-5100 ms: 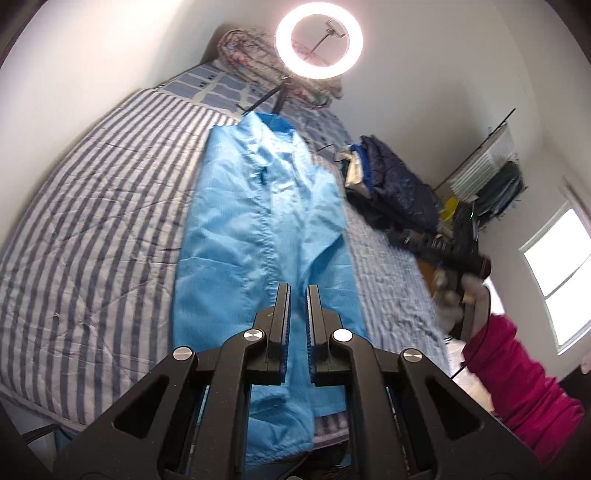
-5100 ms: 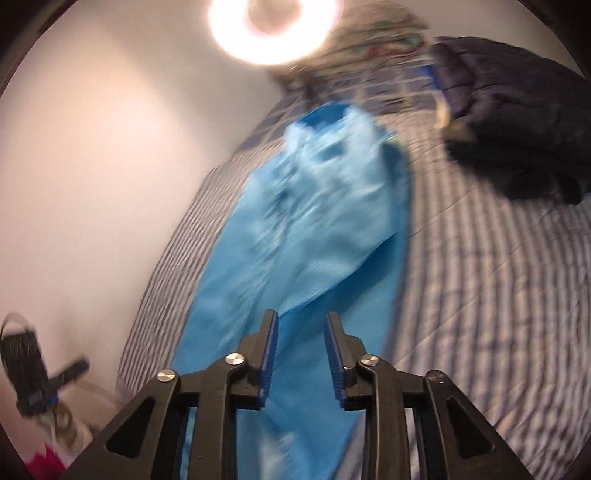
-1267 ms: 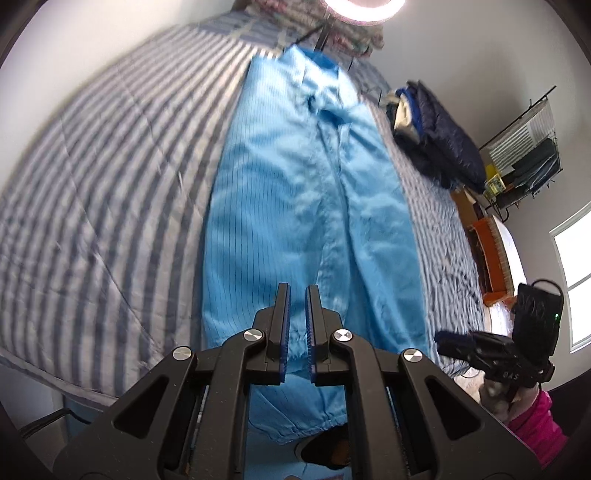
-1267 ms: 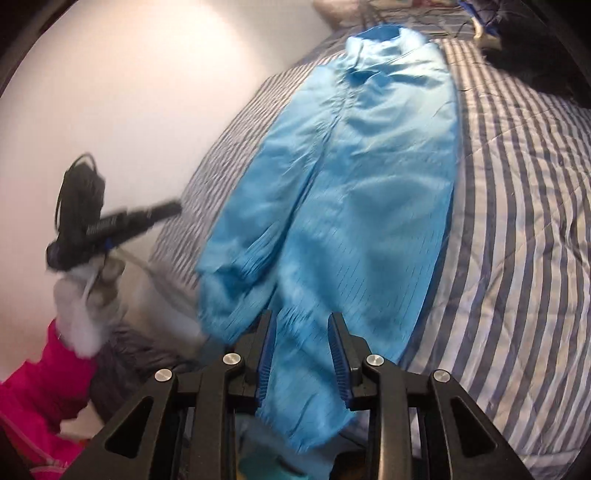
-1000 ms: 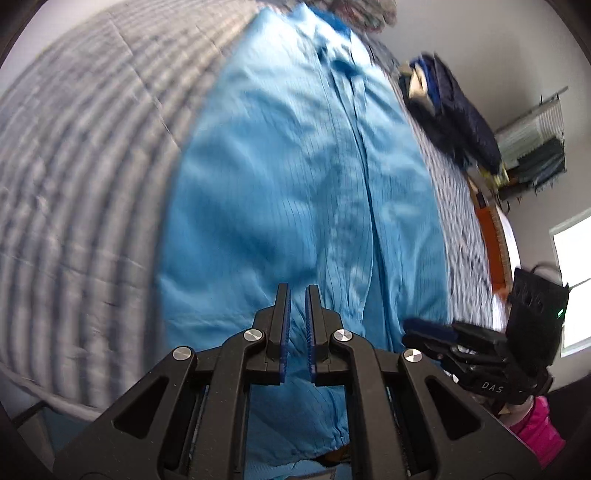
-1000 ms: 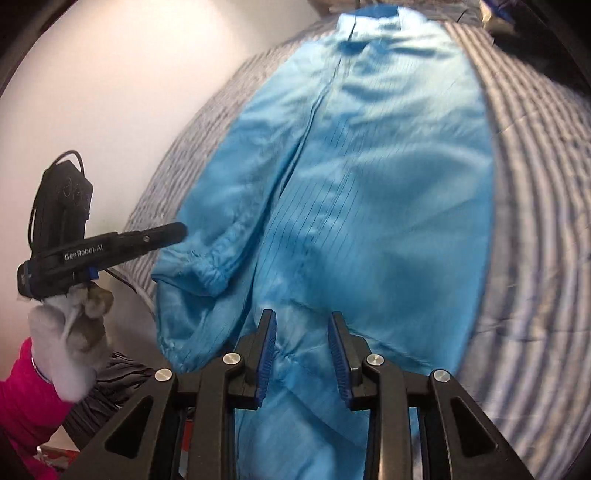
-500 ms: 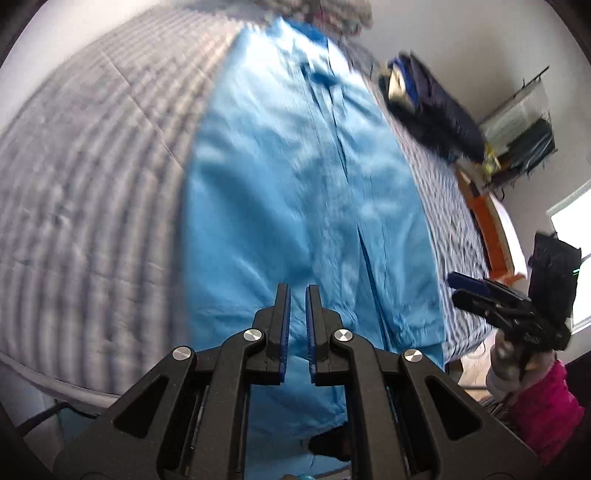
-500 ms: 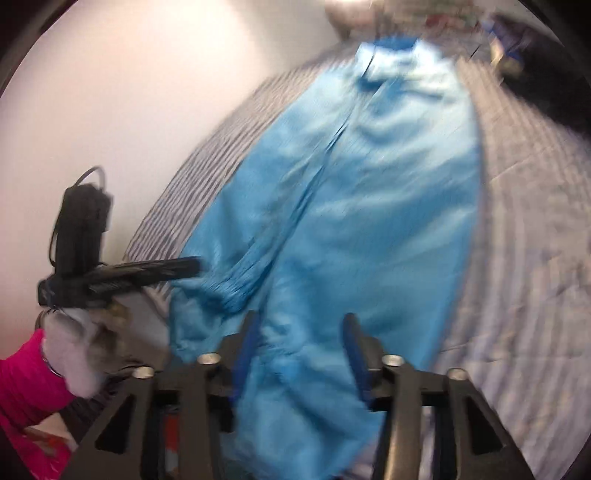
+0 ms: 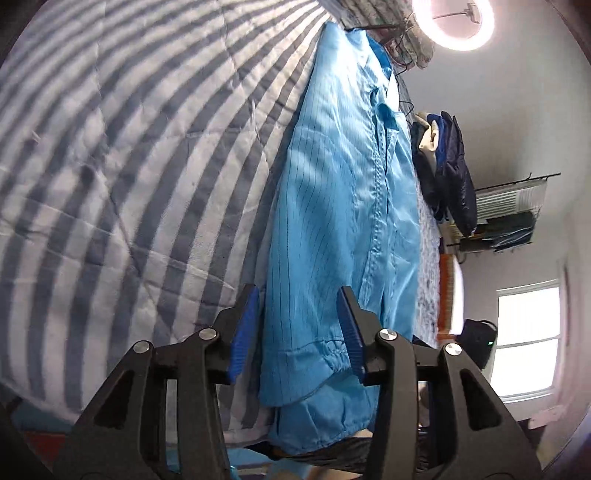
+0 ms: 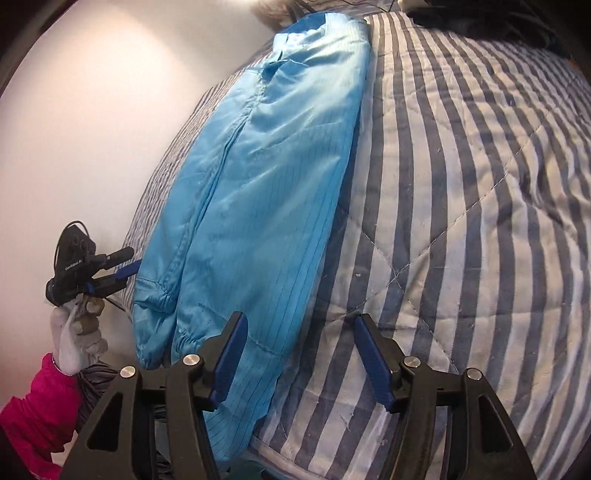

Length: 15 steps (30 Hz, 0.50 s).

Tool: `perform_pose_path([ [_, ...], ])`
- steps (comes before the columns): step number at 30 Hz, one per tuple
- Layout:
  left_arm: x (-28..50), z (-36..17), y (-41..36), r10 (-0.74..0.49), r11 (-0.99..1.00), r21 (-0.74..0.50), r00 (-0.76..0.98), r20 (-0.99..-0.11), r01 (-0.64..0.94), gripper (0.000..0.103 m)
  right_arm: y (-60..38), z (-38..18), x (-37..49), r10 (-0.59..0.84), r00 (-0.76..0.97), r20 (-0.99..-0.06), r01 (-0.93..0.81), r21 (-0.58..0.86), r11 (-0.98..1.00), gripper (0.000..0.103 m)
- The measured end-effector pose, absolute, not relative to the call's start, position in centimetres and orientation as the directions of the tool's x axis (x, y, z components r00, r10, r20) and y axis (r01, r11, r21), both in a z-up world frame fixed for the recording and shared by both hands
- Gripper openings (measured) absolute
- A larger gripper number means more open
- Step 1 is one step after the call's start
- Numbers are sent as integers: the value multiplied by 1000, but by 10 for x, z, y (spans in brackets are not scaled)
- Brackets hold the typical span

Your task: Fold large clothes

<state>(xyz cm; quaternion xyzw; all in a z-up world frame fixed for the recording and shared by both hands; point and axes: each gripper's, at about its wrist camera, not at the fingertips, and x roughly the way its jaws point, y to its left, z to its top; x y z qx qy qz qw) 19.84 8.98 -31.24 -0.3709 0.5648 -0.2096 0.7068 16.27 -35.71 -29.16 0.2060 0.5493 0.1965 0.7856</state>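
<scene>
A long light-blue garment (image 9: 343, 206) lies lengthwise on the striped bed, its cuffed hem hanging over the near edge. It also shows in the right wrist view (image 10: 258, 184). My left gripper (image 9: 301, 334) is open, its blue pads on either side of the garment's gathered left cuff (image 9: 317, 350). My right gripper (image 10: 299, 356) is open, low over the garment's right lower edge and the bed. The left gripper also appears in the right wrist view (image 10: 110, 269), at the garment's other side.
The blue-and-white striped quilt (image 9: 110, 166) covers the bed. Dark clothes (image 9: 450, 166) are piled at the far right. A ring light (image 9: 454, 22) stands at the head. A clothes rack (image 9: 509, 218) and a window (image 9: 528, 343) are beyond the bed.
Both grippers have opened from shut and dropped close to the garment's lower end, the left one at the left cuff, the right one at the right lower edge.
</scene>
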Motion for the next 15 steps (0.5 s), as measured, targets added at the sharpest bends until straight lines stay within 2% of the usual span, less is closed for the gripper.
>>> perform_pose_path([
  [4, 197, -328, 87, -768, 579, -801, 228, -598, -153, 44, -366, -294, 162, 618, 311, -722, -57, 635, 771, 66],
  [9, 192, -326, 82, -770, 595, -796, 205, -604, -112, 43, -354, -302, 157, 667, 260, -698, -93, 670, 737, 65],
  [10, 192, -326, 80, -771, 596, -796, 203, -604, -105, 40, -350, -302, 157, 669, 260, -697, -102, 669, 736, 65],
  [11, 192, -326, 77, -773, 597, -796, 195, -604, -97, 28, -347, -302, 158, 676, 254, -691, -106, 675, 730, 63],
  [13, 190, -328, 69, -744, 642, -763, 175, -644, -78, 6, -340, -306, 161, 693, 227, -685, -106, 690, 716, 45],
  [15, 185, -329, 64, -736, 654, -754, 180, -652, -57, 6, -331, -312, 164, 685, 227, -693, -116, 679, 725, 41],
])
